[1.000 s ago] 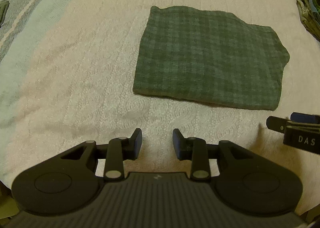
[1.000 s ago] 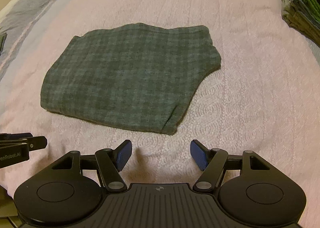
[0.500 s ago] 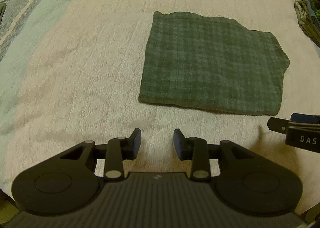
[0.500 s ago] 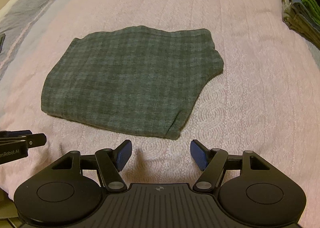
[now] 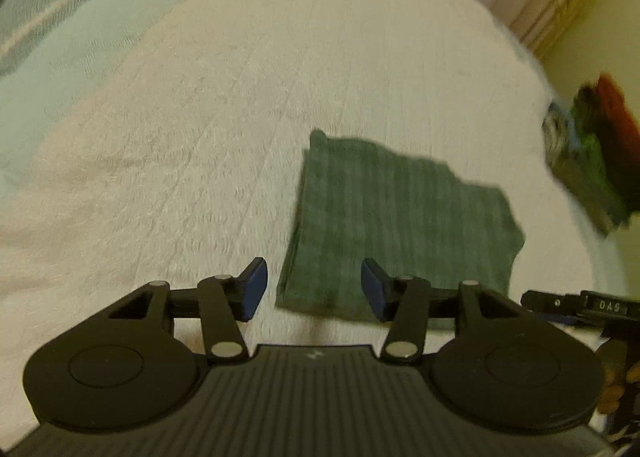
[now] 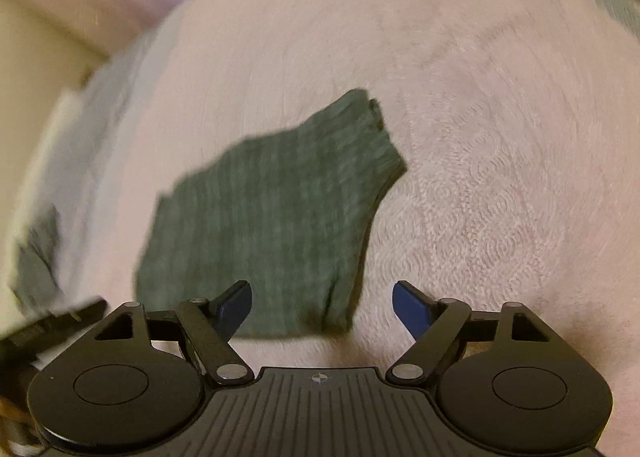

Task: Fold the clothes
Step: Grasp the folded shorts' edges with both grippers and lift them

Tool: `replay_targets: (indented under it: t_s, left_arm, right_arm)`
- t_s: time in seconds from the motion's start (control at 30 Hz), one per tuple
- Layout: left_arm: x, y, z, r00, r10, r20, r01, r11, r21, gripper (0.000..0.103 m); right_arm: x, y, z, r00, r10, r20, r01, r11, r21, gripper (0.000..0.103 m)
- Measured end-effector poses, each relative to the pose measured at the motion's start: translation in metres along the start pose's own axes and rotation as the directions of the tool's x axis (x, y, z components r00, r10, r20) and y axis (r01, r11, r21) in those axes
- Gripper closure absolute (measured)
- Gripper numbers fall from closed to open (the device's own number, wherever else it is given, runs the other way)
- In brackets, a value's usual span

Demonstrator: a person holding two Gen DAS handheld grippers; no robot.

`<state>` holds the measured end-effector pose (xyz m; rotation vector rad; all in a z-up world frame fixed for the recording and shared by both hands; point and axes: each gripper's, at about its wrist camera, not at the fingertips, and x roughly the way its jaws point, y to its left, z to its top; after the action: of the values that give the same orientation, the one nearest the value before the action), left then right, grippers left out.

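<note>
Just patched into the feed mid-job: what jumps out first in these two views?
The folded green plaid cloth lies flat on the pale bedspread, just ahead of both grippers. The left gripper and right gripper are both open and empty, each near a front corner of the cloth. A blurred pile of clothes sits at the bed's right edge.
</note>
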<state>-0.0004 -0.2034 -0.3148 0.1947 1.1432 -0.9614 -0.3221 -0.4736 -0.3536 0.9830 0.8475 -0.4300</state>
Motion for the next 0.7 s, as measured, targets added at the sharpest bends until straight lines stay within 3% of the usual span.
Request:
replay_targets:
  t_s: [0.13, 0.27, 0.47, 0.6, 0.7]
  left_arm:
    - [0.019, 0.029, 0.012, 0.994, -0.105, -0.014, 0.103, 0.990, -0.096, 0.055]
    - [0.046, 0.052, 0.017, 0.980, -0.198, -0.032, 0.189, 0.963, -0.195, 0.056]
    - [0.081, 0.074, 0.023, 0.943, -0.333, -0.026, 0.308, 0.898, -0.313, 0.056]
    - [0.104, 0.082, 0.029, 0.907, -0.420, -0.027, 0.382, 0.848, -0.368, 0.056]
    - [0.118, 0.080, 0.036, 0.886, -0.461, -0.044, 0.417, 0.835, -0.359, 0.057]
  right_arm:
    - [0.006, -0.023, 0.013, 0.991, 0.128, 0.023, -0.130, 0.988, 0.084, 0.023]
    - [0.022, -0.045, 0.021, 0.980, 0.195, 0.028, -0.197, 0.971, 0.133, 0.023]
    - [0.044, -0.068, 0.036, 0.954, 0.293, 0.065, -0.300, 0.930, 0.215, 0.023]
    - [0.065, -0.072, 0.048, 0.936, 0.345, 0.067, -0.351, 0.906, 0.238, 0.023]
    - [0.080, -0.068, 0.054, 0.917, 0.393, 0.066, -0.397, 0.886, 0.239, 0.023]
